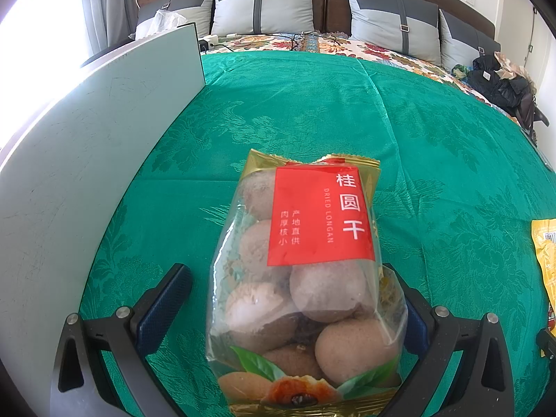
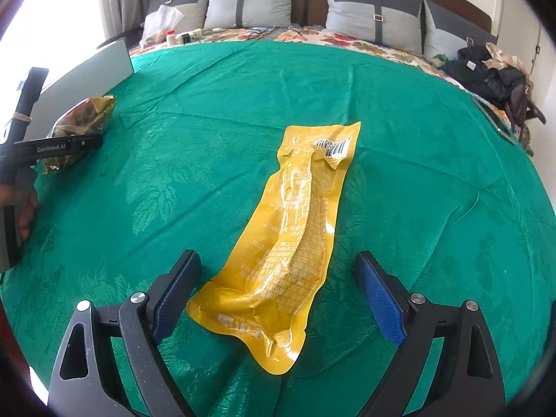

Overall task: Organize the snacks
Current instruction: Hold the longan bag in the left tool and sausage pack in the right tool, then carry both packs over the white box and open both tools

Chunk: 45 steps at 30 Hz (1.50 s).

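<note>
A clear bag of dried longan (image 1: pixel 305 278) with a red label lies on the green cloth (image 1: pixel 312 111) between the fingers of my left gripper (image 1: pixel 288 299). The jaws stand wide open around it, the right finger close to the bag's edge, the left finger apart from it. A flat yellow snack packet (image 2: pixel 295 229) lies lengthwise on the cloth between the open fingers of my right gripper (image 2: pixel 278 285), touching neither. The longan bag and left gripper also show at the left of the right wrist view (image 2: pixel 80 121). The yellow packet's edge shows in the left wrist view (image 1: pixel 545 264).
A white box wall (image 1: pixel 87 160) stands along the left side of the cloth. Grey pillows (image 1: pixel 264 3) line the headboard. Dark clothes (image 2: pixel 493 76) lie heaped at the far right. A plastic bag and small items (image 2: pixel 163 24) sit at the back left.
</note>
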### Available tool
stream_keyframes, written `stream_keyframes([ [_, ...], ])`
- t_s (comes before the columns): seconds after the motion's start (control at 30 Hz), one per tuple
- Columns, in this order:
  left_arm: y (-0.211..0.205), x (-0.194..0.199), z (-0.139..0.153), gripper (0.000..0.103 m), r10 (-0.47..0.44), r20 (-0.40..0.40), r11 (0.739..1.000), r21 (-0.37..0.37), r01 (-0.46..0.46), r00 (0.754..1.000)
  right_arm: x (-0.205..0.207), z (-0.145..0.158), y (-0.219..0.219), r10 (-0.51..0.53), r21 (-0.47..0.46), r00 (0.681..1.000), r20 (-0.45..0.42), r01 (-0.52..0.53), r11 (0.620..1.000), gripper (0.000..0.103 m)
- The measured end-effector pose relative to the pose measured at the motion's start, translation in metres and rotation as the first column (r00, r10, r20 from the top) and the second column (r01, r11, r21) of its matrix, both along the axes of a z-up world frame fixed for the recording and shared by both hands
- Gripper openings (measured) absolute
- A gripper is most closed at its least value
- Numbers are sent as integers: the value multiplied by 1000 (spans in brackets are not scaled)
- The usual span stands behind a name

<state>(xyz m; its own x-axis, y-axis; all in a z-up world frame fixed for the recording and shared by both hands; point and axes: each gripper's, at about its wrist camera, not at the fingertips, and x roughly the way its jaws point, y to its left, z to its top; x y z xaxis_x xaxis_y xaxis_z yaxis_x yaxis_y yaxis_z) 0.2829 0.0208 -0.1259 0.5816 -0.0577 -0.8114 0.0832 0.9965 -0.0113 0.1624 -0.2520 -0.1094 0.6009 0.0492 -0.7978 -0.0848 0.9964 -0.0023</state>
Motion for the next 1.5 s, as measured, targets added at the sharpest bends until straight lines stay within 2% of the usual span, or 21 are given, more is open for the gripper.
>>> stream_keyframes([
  [0.87, 0, -1, 1, 103, 0, 0, 1000, -1, 0, 1000, 2, 0, -3, 3, 6, 1000, -7, -3, 1000, 92],
  [1.03, 0, 0, 0, 103, -1, 0, 1000, 0, 1, 1000, 9, 6, -5, -14, 5, 989, -149, 15, 1000, 92],
  [1.13, -2, 2, -1, 103, -5, -3, 1000, 2, 5, 1000, 17, 17, -16, -57, 73, 978, -201, 73, 995, 92],
  [1.23, -3, 2, 2, 103, -71, -49, 997, 7, 71, 996, 30, 30, -29, -116, 131, 968, -221, 147, 980, 92],
  [1.33, -3, 10, 6, 103, -145, -157, 989, 16, 149, 977, 54, 29, -33, -146, 147, 945, -294, 195, 970, 92],
  [1.43, -6, 20, 7, 102, -166, -259, 984, 21, 177, 952, 79, 12, -15, -115, 56, 917, -381, 147, 988, 92],
  [1.47, -7, 21, 8, 100, -167, -274, 984, 14, 178, 947, 82, 8, -10, -119, 25, 916, -384, 139, 990, 93],
  [1.5, -7, 21, 11, 96, -175, -269, 983, 1, 182, 947, 83, 8, -5, -127, -8, 923, -362, 133, 991, 90],
])
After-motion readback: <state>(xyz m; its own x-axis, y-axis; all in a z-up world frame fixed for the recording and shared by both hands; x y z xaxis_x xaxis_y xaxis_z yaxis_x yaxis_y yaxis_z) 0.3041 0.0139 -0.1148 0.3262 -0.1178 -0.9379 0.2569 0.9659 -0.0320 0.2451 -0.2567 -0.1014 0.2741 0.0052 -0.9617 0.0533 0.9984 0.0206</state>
